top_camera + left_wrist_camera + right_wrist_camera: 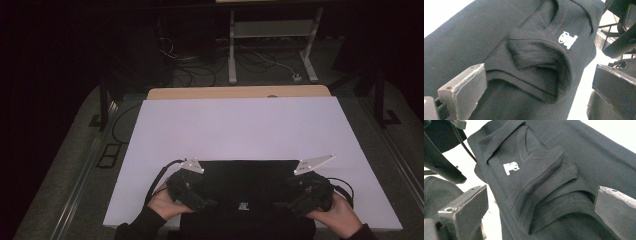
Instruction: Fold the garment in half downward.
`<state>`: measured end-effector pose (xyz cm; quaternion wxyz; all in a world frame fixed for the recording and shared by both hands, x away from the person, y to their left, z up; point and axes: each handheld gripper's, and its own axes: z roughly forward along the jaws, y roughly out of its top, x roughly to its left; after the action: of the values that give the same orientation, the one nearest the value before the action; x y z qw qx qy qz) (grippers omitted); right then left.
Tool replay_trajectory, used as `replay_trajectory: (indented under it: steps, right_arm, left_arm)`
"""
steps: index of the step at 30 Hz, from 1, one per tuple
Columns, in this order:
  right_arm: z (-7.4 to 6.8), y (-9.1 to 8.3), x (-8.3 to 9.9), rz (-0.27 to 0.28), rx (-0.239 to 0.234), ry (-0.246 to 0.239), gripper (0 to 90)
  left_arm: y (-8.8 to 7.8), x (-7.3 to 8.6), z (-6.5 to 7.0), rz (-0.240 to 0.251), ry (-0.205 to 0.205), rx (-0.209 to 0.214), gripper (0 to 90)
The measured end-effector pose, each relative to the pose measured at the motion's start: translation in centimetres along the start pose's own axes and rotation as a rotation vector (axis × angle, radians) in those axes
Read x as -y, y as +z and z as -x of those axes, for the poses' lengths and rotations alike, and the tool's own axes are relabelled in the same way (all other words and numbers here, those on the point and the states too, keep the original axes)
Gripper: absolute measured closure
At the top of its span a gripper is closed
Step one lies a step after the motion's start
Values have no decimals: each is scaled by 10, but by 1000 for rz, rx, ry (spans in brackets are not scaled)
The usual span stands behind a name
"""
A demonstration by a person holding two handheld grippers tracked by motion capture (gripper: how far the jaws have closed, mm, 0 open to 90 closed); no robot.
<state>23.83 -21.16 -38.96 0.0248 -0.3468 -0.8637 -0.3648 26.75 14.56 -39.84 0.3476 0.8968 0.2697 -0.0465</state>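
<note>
Black garment (245, 185) on white table sheet (240, 125); dark room.

A small white logo, unreadable, sits inside the black garment's (499, 37) neckline

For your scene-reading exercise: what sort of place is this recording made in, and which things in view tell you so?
Probably a lab or workshop set up for recording, not a home. A white sheet covers the work table, loose cables trail over the floor, and a bare metal frame stands behind. A black garment lies between both hand-held grippers.
</note>
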Motion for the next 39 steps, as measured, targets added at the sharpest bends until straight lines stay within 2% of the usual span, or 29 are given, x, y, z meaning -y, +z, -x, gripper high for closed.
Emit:
replay_trajectory:
  steps: [16,27,31,39]
  right_arm:
    - [18,-7,-9,24,25,-18,0]
    - [34,-11,-14,37,39,-4,0]
    - [40,-14,-15,42,52,1,0]
    - [54,-17,-15,61,56,25,0]
  left_arm:
    - [-11,0,-22,38,-5,-47,0]
    - [-18,1,-34,70,-19,-66,0]
    - [-22,1,-43,88,-45,-76,0]
    - [-28,3,-53,116,-61,-86,0]
